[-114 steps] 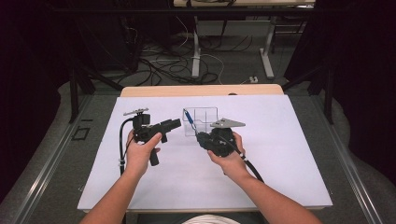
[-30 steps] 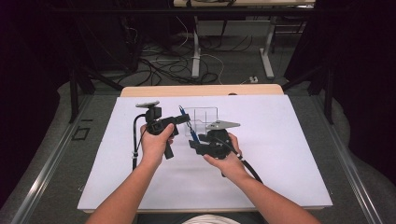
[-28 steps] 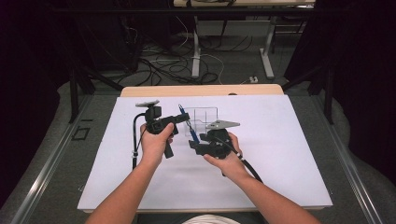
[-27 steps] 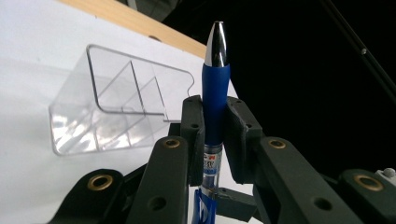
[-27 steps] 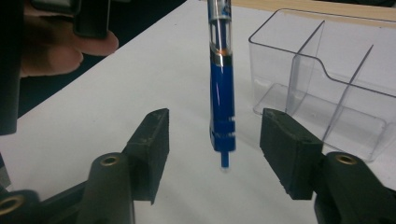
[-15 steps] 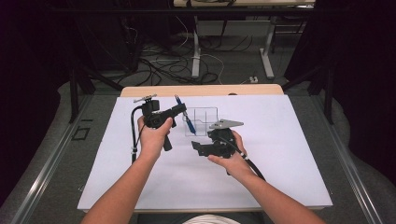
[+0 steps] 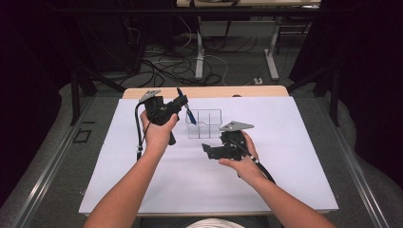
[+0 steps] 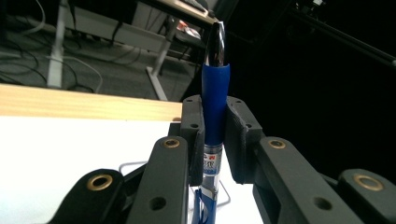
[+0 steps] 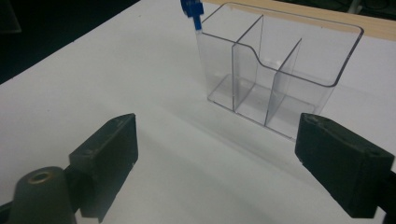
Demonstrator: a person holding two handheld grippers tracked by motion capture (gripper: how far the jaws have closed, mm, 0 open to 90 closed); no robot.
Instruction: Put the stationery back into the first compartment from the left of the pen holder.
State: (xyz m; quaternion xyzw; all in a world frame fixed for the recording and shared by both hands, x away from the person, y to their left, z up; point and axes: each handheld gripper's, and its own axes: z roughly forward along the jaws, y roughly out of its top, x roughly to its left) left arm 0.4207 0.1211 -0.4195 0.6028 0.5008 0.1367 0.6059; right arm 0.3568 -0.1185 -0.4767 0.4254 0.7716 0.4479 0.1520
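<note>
The left claw (image 7: 183, 102) is pressed tight on a blue plastic pen with a clear barrel and a dark, shiny tip (image 8: 214, 107) — in the left gripper view its two black pads (image 8: 194, 130) squeeze the pen's blue grip section from both sides, and the pen stands nearly upright between them with the tip pointing up and away from the camera. In the high view that claw hangs above the white sheet covering the table (image 7: 285, 142), just left of a clear plastic desk organiser with three compartments (image 7: 205, 124), and the pen (image 7: 186, 108) slants down from the claw toward the organiser's left end. In the right gripper view the pen's blue lower end (image 9: 192, 11) sits at the top left corner of the organiser (image 9: 280, 65), right at its rim; whether it is inside the left compartment or just outside the wall cannot be told.

The right claw (image 7: 209, 151) is spread wide with nothing between its pads — its jaws have just been opening. It is held low over the sheet, near the organiser's front side, and in the right gripper view its two black pads (image 9: 112, 144) frame bare white sheet with the organiser a little beyond them. The organiser's compartments look empty.
</note>
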